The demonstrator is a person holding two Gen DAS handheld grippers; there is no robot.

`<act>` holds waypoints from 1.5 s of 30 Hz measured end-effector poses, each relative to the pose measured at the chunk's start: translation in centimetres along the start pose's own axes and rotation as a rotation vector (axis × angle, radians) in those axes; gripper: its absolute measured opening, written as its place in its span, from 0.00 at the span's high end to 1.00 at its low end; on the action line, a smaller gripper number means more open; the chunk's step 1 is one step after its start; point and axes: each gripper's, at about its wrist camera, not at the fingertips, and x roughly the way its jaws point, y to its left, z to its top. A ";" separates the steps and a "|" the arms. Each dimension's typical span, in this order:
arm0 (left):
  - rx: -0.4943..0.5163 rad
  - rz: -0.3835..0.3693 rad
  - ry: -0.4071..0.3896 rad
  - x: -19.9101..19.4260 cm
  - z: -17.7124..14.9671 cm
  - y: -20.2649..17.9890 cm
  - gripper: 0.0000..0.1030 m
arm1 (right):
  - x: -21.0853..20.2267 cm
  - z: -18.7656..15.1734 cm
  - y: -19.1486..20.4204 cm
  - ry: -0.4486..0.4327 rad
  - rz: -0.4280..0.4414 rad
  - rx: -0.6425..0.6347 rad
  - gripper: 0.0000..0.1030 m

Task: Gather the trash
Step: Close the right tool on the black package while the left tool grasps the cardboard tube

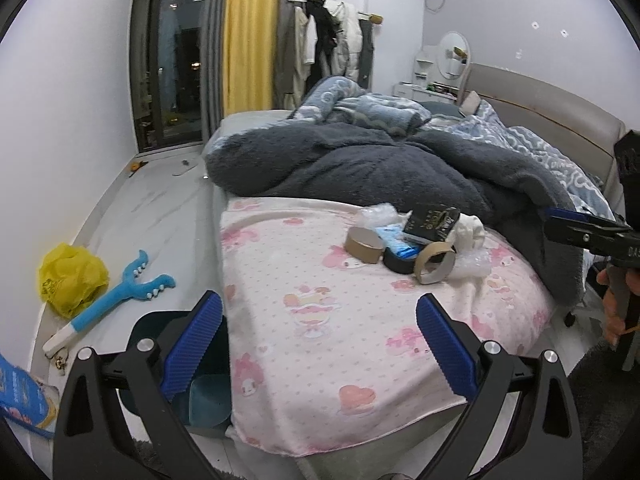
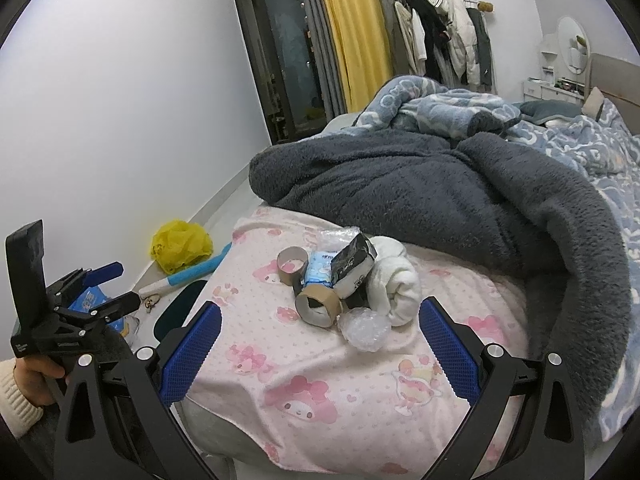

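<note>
A heap of trash lies on the pink patterned blanket (image 1: 320,320) at the foot of the bed: two cardboard tape cores (image 1: 363,245) (image 2: 318,305), a black tape roll (image 1: 398,261), a blue tissue pack (image 2: 320,268), a black box (image 1: 430,224) (image 2: 354,260), crumpled clear plastic (image 2: 365,330) and a rolled white cloth (image 2: 394,288). My left gripper (image 1: 320,344) is open and empty, short of the heap. My right gripper (image 2: 320,344) is open and empty, just before the plastic. Each gripper also shows in the other's view, the left (image 2: 106,286) and the right (image 1: 576,228).
A dark grey fleece blanket (image 2: 440,192) and blue bedding pile up behind the heap. On the floor left of the bed lie a yellow plastic bag (image 1: 72,276) (image 2: 180,245), a blue toy (image 1: 116,300) and a blue packet (image 1: 20,396). A dark bin (image 1: 200,392) stands by the bed corner.
</note>
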 end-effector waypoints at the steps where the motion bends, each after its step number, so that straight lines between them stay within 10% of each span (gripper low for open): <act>1: 0.005 -0.006 0.003 0.1 0.0 -0.2 0.04 | 0.2 0.0 -0.1 0.003 0.002 -0.003 0.05; 45: 0.064 -0.337 0.104 11.2 2.4 -6.8 0.40 | 13.1 5.4 -5.7 0.231 0.152 0.039 0.48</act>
